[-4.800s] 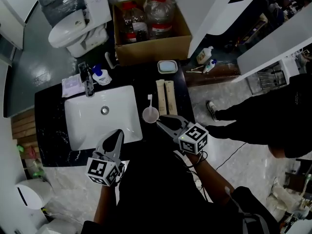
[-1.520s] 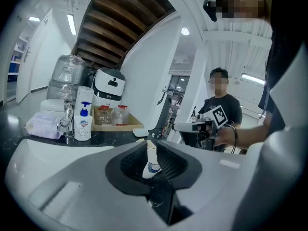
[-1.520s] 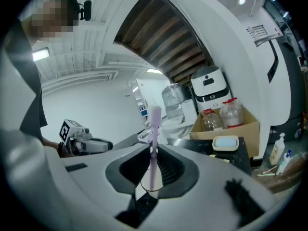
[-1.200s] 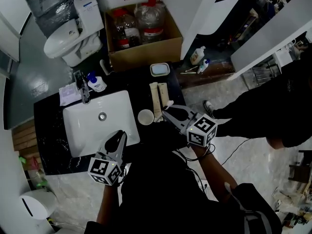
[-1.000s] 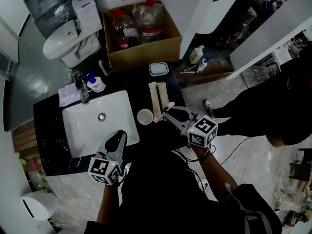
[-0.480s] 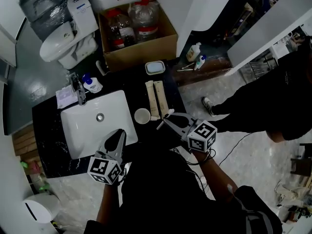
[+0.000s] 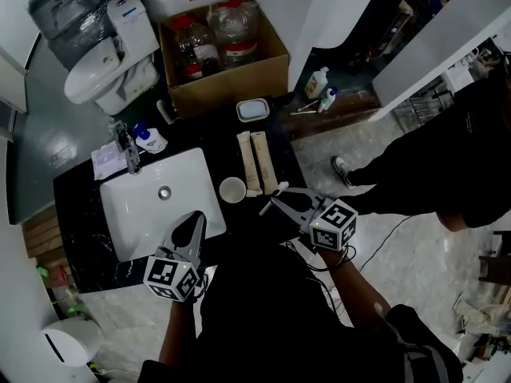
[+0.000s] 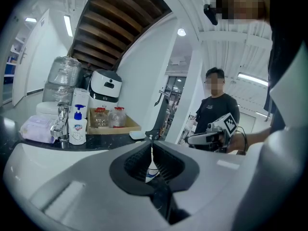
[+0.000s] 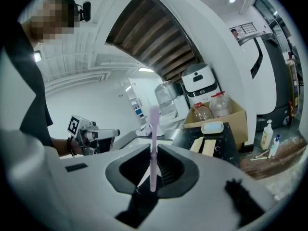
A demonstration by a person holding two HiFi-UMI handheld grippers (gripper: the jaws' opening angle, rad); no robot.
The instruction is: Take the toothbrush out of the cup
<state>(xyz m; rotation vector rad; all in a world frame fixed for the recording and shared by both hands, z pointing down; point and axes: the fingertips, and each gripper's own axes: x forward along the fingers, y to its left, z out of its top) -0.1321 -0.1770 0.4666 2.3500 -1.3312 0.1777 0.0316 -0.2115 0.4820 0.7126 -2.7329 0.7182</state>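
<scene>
As it pinches the toothbrush (image 9: 154,129), right gripper (image 7: 274,201) near cup (image 7: 232,190), left gripper (image 8: 151,142) closed.

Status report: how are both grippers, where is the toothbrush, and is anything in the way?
Right gripper shut on toothbrush. Toothbrush out of the cup, beside it. Left gripper shut, empty. Nothing in the way.

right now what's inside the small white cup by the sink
The small white cup shows only its pale inside, uncovered; the thin pink toothbrush is clamped in the right gripper.
</scene>
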